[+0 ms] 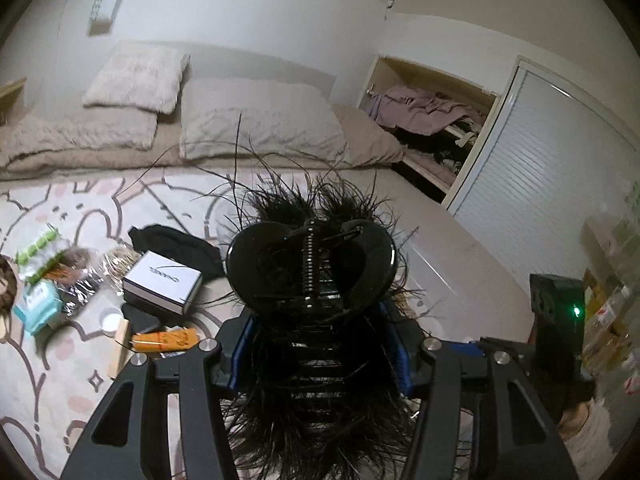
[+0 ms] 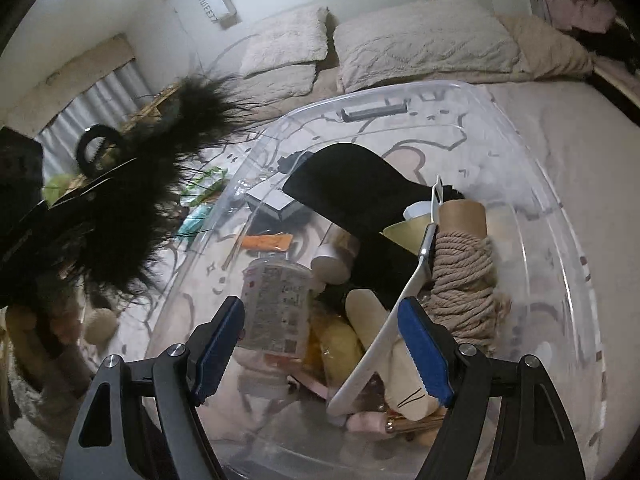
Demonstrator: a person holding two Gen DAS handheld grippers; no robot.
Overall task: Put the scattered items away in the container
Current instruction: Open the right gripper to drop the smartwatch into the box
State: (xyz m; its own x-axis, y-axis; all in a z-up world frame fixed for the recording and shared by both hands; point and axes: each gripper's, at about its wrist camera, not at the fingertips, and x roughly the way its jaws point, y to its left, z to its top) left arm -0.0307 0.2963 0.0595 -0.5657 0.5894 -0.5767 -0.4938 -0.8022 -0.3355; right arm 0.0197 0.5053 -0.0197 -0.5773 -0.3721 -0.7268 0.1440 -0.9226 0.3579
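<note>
The left gripper [image 1: 320,344] is clenched on a glossy black hair claw clip trimmed with wispy black feathers [image 1: 312,264], its blue pads pressing the clip's body from both sides while plumes spill down between the fingers. The right gripper [image 2: 322,344] is released and holds nothing, hanging over the clear plastic storage tub [image 2: 560,240], which already contains a white flat paddle-like tool [image 2: 384,344], a coil of beige rope on a cardboard tube [image 2: 460,280], a clear labelled bottle [image 2: 276,300] and a black fabric piece [image 2: 352,196]. In the right wrist view the feathered clip sits just outside the tub's left wall, not yet above the opening. Farther off on the patterned bedspread [image 1: 80,360] lie a white lidded box [image 1: 162,282], an orange packet [image 1: 166,340] and a teal pouch [image 1: 38,306]. The risk, as I judge it, is letting go early so the clip lands beside the tub, or feathers snagging on the pads at release and dragging it back out.
</note>
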